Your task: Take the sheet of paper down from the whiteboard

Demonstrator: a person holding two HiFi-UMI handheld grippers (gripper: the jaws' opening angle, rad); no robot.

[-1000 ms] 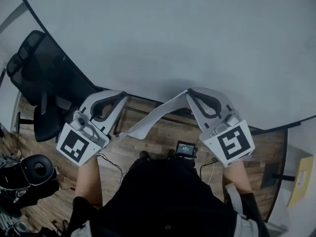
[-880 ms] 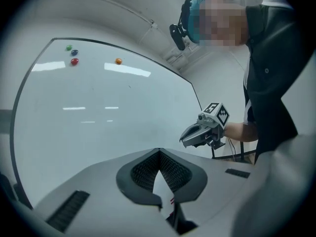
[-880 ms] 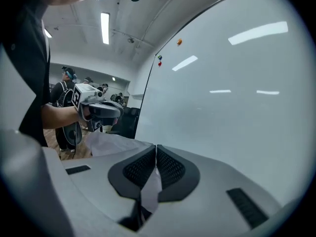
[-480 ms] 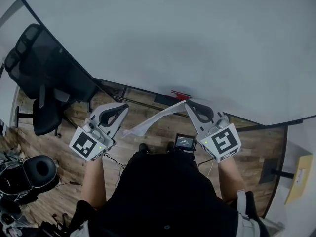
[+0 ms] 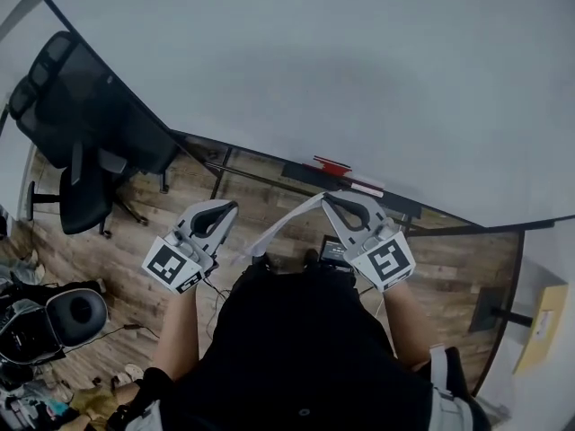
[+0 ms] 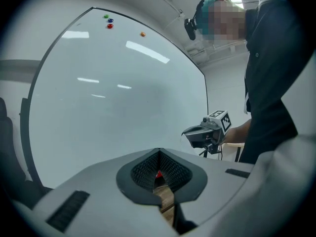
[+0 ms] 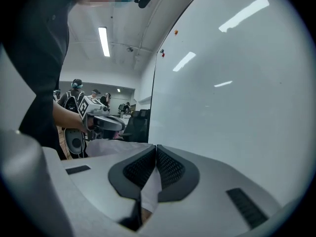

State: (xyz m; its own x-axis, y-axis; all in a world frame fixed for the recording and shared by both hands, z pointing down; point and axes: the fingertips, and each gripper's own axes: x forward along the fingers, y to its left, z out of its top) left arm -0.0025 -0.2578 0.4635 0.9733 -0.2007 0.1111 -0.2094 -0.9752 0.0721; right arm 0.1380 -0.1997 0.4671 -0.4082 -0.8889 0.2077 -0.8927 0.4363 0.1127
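Sheet (image 5: 286, 223) is off the whiteboard (image 5: 359, 79) and hangs free just below the board's bottom edge. Right gripper (image 5: 325, 197) is clamped on one end of it, paper pinched between the pads. Left gripper (image 5: 232, 205) is also below that edge, jaws closed, nothing in them. Takedown looks done; what's left is probably just setting the sheet aside.
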